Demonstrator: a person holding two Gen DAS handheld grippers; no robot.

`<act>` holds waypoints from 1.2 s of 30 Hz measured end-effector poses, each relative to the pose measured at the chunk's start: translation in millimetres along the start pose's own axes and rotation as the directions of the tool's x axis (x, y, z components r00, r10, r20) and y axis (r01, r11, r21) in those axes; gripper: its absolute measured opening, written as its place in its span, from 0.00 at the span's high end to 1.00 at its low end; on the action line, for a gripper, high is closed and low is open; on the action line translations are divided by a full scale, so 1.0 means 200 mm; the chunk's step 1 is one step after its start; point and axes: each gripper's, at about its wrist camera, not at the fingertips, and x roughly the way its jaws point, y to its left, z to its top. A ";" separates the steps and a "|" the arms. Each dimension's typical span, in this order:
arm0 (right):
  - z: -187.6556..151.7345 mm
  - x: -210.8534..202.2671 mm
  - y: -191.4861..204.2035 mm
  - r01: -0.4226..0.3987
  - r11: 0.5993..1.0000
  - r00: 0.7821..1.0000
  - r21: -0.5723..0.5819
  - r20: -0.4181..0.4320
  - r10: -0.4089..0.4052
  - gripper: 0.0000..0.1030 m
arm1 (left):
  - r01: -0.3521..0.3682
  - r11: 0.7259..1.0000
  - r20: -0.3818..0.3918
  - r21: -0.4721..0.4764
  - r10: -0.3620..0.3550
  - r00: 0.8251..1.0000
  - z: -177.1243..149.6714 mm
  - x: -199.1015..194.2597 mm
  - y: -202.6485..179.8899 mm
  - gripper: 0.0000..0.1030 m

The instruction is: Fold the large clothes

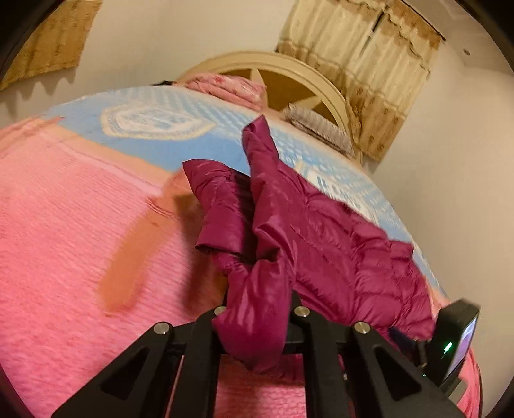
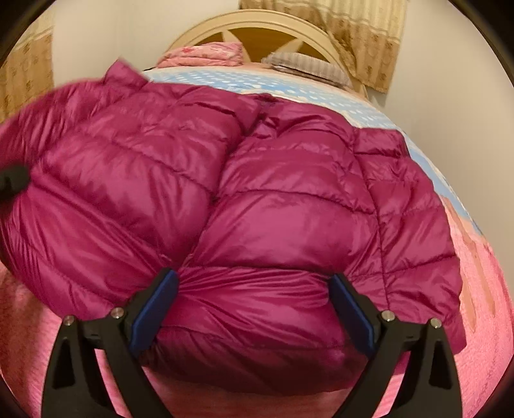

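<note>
Magenta puffer jacket [image 2: 199, 180] on pink bedspread [image 1: 70, 231], sleeve pinched in left gripper [image 1: 257, 308] fingers, right gripper [image 2: 253, 289] fingers spread.

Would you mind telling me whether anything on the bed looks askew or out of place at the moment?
The magenta quilted puffer jacket lies crumpled and skewed on the pink textured bedspread, one part bunched up in the left tool. The right tool straddles its hem with fingers apart. Nothing looks damaged or spilled.

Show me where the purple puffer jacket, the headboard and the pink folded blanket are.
purple puffer jacket [image 2: 289, 225]: right wrist view, quilted body panel.
headboard [image 2: 257, 19]: right wrist view, top arch.
pink folded blanket [image 1: 225, 85]: left wrist view, upper surface.
</note>
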 end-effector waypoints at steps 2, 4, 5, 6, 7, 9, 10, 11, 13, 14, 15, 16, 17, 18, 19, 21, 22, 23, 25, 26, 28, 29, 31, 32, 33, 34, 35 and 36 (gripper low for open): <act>0.01 -0.02 0.11 -0.025 0.999 1.000 -0.029 0.011 0.026 0.05 | -0.019 1.000 0.015 -0.014 0.019 1.000 0.04 -0.07 0.06 0.92; 0.01 -0.04 0.19 -0.052 0.997 0.998 -0.052 0.022 0.053 0.05 | -0.032 0.999 0.027 -0.006 0.032 0.999 0.07 -0.11 0.07 0.93; 0.02 -0.05 0.22 -0.065 0.996 0.997 -0.060 0.027 0.067 0.05 | -0.034 0.999 0.034 0.004 0.034 0.999 0.08 -0.12 0.06 0.92; 0.03 -0.06 0.23 -0.091 0.994 0.995 -0.059 0.037 0.093 0.05 | -0.032 0.999 0.042 0.027 0.031 0.999 0.10 -0.14 0.04 0.92; 0.03 -0.08 0.23 -0.108 0.993 0.993 -0.050 0.042 0.110 0.05 | -0.028 0.998 0.051 0.052 0.025 0.998 0.10 -0.16 0.01 0.93; 0.02 -0.12 0.16 -0.163 0.986 0.985 -0.020 0.048 0.164 0.06 | -0.015 0.993 0.077 0.114 0.006 0.997 0.12 -0.21 -0.08 0.92; 0.02 -0.15 0.11 -0.181 0.984 0.982 -0.008 0.056 0.181 0.06 | -0.002 0.989 0.089 0.150 -0.011 0.996 0.13 -0.22 -0.14 0.92; 0.01 -0.18 0.06 -0.183 0.983 0.981 0.007 0.071 0.183 0.06 | 0.005 0.985 0.097 0.171 -0.022 0.995 0.14 -0.23 -0.18 0.92; -0.01 -0.24 -0.11 -0.176 0.982 0.980 0.064 0.103 0.169 0.06 | 0.029 0.976 0.103 0.216 -0.052 0.993 0.17 -0.22 -0.29 0.92; -0.01 -0.27 -0.20 -0.173 0.980 0.980 0.099 0.116 0.161 0.06 | 0.045 0.970 0.097 0.241 -0.070 0.993 0.18 -0.21 -0.36 0.92; -0.02 -0.28 -0.30 -0.160 0.977 0.982 0.137 0.119 0.144 0.06 | 0.058 0.964 0.092 0.259 -0.084 0.992 0.18 -0.19 -0.42 0.92; -0.03 -0.28 -0.38 -0.149 0.974 0.985 0.171 0.115 0.131 0.06 | 0.075 0.956 0.084 0.282 -0.103 0.991 0.18 -0.18 -0.49 0.92; -0.04 -0.29 -0.48 -0.135 0.968 0.987 0.209 0.113 0.113 0.06 | 0.087 0.948 0.079 0.306 -0.116 0.990 0.18 -0.17 -0.54 0.92; -0.04 -0.28 -0.55 -0.113 0.965 0.990 0.235 0.110 0.089 0.06 | 0.096 0.940 0.074 0.327 -0.127 0.989 0.17 -0.15 -0.59 0.92; -0.05 -0.27 -0.63 -0.086 0.962 0.993 0.259 0.101 0.062 0.06 | 0.113 0.930 0.062 0.351 -0.144 0.988 0.16 -0.14 -0.66 0.92; -0.11 -0.25 -0.80 -0.046 0.945 0.996 0.324 0.084 0.019 0.06 | 0.143 0.900 0.032 0.411 -0.171 0.985 0.11 -0.09 -0.80 0.92; -0.13 -0.24 -0.87 -0.036 0.937 0.997 0.348 0.073 0.011 0.06 | 0.152 0.885 0.016 0.440 -0.176 0.984 0.07 -0.05 -0.87 0.92; -0.13 -0.23 -0.91 -0.028 0.930 0.998 0.366 0.064 0.005 0.06 | 0.167 0.872 -0.008 0.460 -0.185 0.983 0.05 -0.02 -0.92 0.92; -0.19 -0.22 -1.01 -0.009 0.913 0.999 0.407 0.047 -0.012 0.06 | 0.195 0.846 -0.058 0.496 -0.192 0.980 -0.04 0.07 -1.01 0.92; -0.21 -0.22 -1.04 -0.002 0.909 0.999 0.416 0.041 -0.016 0.06 | 0.199 0.838 -0.074 0.508 -0.188 0.979 -0.07 0.10 -1.03 0.92; -0.25 -0.21 -1.07 0.006 0.903 0.999 0.429 0.032 -0.022 0.06 | 0.215 0.820 -0.129 0.530 -0.172 0.977 -0.15 0.19 -1.09 0.92; -0.23 -0.20 -1.08 0.009 0.900 0.999 0.436 0.030 -0.024 0.06 | 0.218 0.815 -0.148 0.536 -0.163 0.975 -0.19 0.24 -1.10 0.92; -0.27 -0.20 -1.12 0.010 0.891 0.999 0.455 0.025 -0.024 0.06 | 0.214 0.802 -0.184 0.558 -0.132 0.974 -0.27 0.33 -1.13 0.90; -0.28 -0.21 -1.13 0.009 0.887 0.999 0.461 0.026 -0.024 0.06 | 0.211 0.802 -0.191 0.559 -0.123 0.974 -0.29 0.36 -1.13 0.89; -0.30 -0.20 -1.14 0.009 0.884 0.999 0.467 0.025 -0.023 0.06 | 0.219 0.804 -0.204 0.553 -0.124 0.971 -0.31 0.39 -1.13 0.87; -0.31 -0.19 -1.16 0.007 0.882 1.000 0.472 0.023 -0.020 0.06 | 0.229 0.802 -0.222 0.551 -0.123 0.967 -0.33 0.41 -1.13 0.82; -0.32 -0.18 -1.16 0.006 0.879 1.000 0.476 0.018 -0.017 0.06 | 0.231 0.798 -0.234 0.556 -0.116 0.965 -0.34 0.43 -1.13 0.78; -0.33 -0.17 -1.16 0.007 0.878 1.000 0.479 0.015 -0.016 0.06 | 0.235 0.790 -0.242 0.566 -0.113 0.964 -0.35 0.43 -1.14 0.71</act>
